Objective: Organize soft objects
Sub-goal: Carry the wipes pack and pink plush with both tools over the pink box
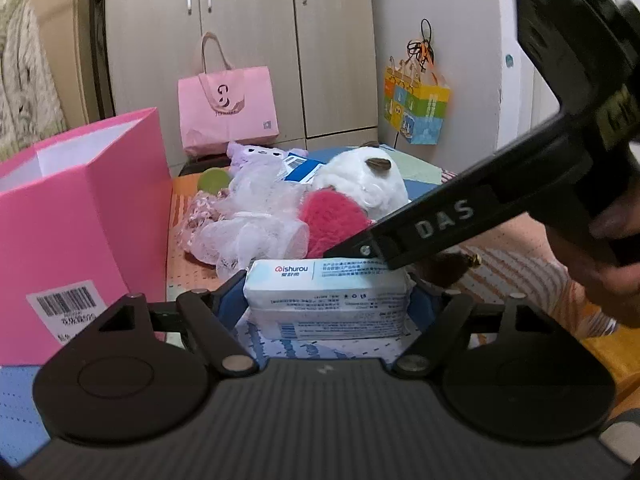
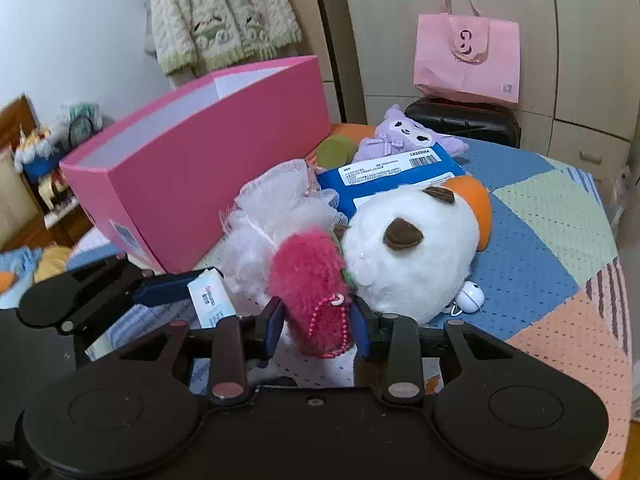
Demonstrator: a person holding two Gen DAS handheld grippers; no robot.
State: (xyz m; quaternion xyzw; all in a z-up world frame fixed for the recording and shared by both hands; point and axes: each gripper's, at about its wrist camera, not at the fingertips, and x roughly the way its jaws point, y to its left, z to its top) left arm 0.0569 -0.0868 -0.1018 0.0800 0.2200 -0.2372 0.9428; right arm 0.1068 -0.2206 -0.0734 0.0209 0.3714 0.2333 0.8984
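Note:
A white tissue pack (image 1: 324,304) sits between the blue pads of my left gripper (image 1: 326,284), which press on both its short sides. In the right wrist view the same pack (image 2: 212,300) pokes out of a left finger (image 2: 160,286). A red fuzzy plush (image 2: 308,280) with a pink bead chain lies on the cloth between the pads of my right gripper (image 2: 318,328); the pads stand just off its fur. A black right-gripper finger (image 1: 424,224) crosses above the pack. The open pink box (image 2: 208,168) stands to the left.
Behind the red plush lie a white plush with an orange patch (image 2: 412,248), a white mesh puff (image 2: 276,216), a blue pack (image 2: 392,176), a purple plush (image 2: 408,136) and a green ball (image 2: 336,150). The patchwork cloth (image 2: 540,220) covers the table. A pink bag (image 2: 466,56) rests on a black case.

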